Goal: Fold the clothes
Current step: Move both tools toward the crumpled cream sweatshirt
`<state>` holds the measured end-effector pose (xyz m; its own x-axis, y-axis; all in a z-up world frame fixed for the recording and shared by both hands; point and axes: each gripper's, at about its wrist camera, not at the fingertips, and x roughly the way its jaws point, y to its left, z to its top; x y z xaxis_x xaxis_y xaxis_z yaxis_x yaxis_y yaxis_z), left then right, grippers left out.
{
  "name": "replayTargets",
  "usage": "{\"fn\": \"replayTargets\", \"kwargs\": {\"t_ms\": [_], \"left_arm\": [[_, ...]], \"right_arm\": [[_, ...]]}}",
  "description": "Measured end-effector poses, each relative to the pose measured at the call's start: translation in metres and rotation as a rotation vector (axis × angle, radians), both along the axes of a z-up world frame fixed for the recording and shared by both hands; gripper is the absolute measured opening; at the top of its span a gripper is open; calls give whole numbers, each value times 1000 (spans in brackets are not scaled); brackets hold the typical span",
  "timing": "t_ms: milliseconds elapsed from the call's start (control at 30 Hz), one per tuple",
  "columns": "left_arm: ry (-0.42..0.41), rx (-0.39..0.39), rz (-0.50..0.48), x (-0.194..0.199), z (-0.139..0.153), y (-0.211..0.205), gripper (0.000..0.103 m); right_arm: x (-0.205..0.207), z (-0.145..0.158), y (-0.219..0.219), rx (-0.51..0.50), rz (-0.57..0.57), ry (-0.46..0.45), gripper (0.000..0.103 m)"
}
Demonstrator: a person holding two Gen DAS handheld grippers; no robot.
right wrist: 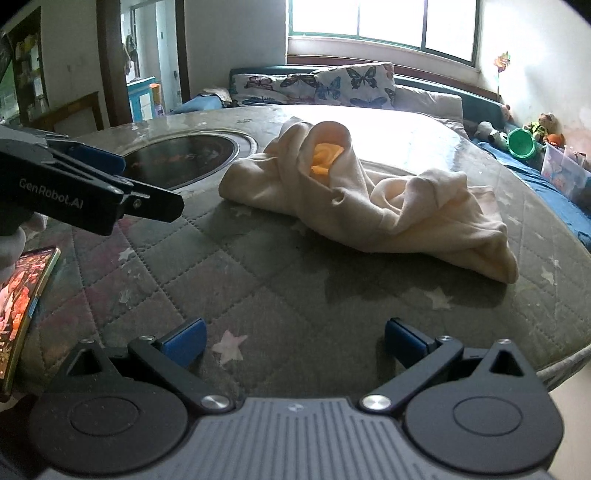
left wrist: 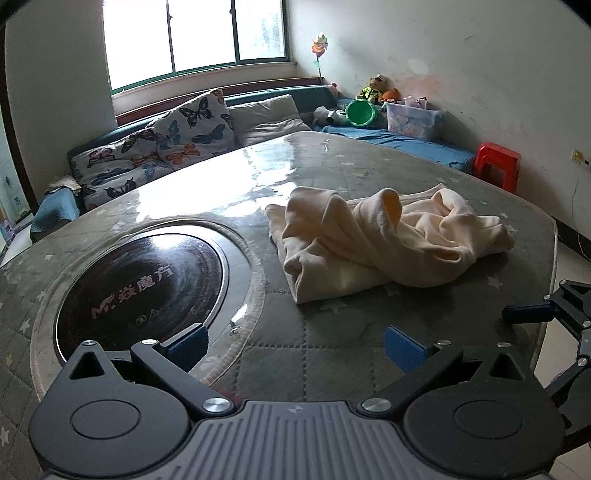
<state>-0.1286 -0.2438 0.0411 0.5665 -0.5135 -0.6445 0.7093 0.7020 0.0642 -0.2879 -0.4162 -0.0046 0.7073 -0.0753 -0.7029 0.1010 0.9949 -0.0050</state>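
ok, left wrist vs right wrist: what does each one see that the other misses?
Left wrist only: a red stool by the wall, and the right gripper entering at the right edge.

Right wrist only: a phone with its screen lit at the table's left edge, a doorway into another room, and the left gripper reaching in from the left.

Both: the crumpled cream garment lying ungripped on the quilted table cover, the round black cooktop, the butterfly pillows, the window. Each camera's own jaws stand open.
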Motion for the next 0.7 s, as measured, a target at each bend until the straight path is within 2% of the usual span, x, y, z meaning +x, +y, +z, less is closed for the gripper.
{"fn": "replayTargets", "kwargs": {"t_ms": [367, 700], "left_arm": [[30, 7, -23, 6, -1, -11, 103], [40, 27, 1, 19, 4, -13, 103]], "right_arm": [[4, 2, -2, 7, 5, 13, 103], [15, 7, -6, 13, 15, 19, 103]]}}
